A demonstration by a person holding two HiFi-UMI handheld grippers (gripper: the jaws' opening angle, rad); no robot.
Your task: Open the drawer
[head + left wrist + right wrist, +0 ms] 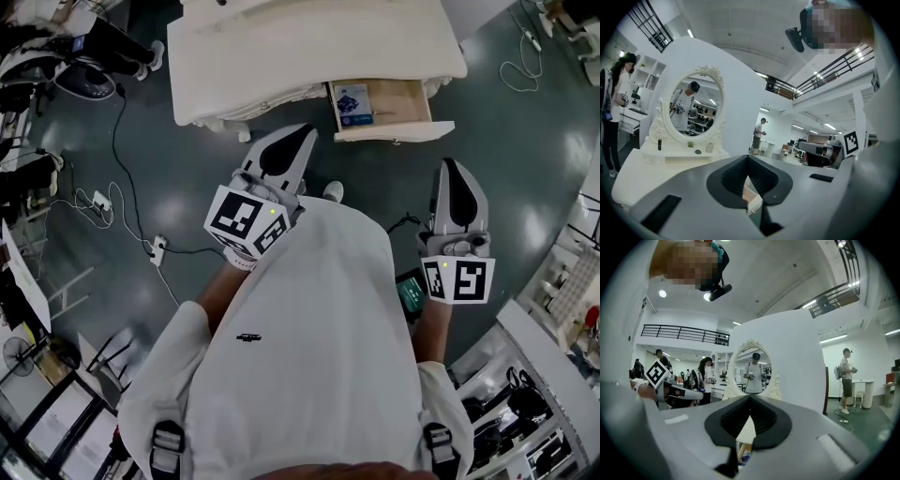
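The white dressing table [281,47] stands ahead of me, and its right drawer [394,131] is pulled out. A blue printed item [353,103] lies on the drawer's wooden bottom. My left gripper [305,133] hangs in the air short of the table's front edge, left of the drawer, shut and empty. My right gripper [448,166] is below and to the right of the drawer front, clear of it, also shut with nothing in it. In the left gripper view the gripper [748,157] faces the oval mirror [696,105]. In the right gripper view the gripper [750,398] shows a bit of the drawer [743,456] beneath its closed jaws.
Cables and a power strip [157,249] lie on the dark floor to the left. A fan [84,80] stands at the far left, white shelving [562,281] at the right. One person [759,135] stands behind the table; another [845,376] stands off to the right.
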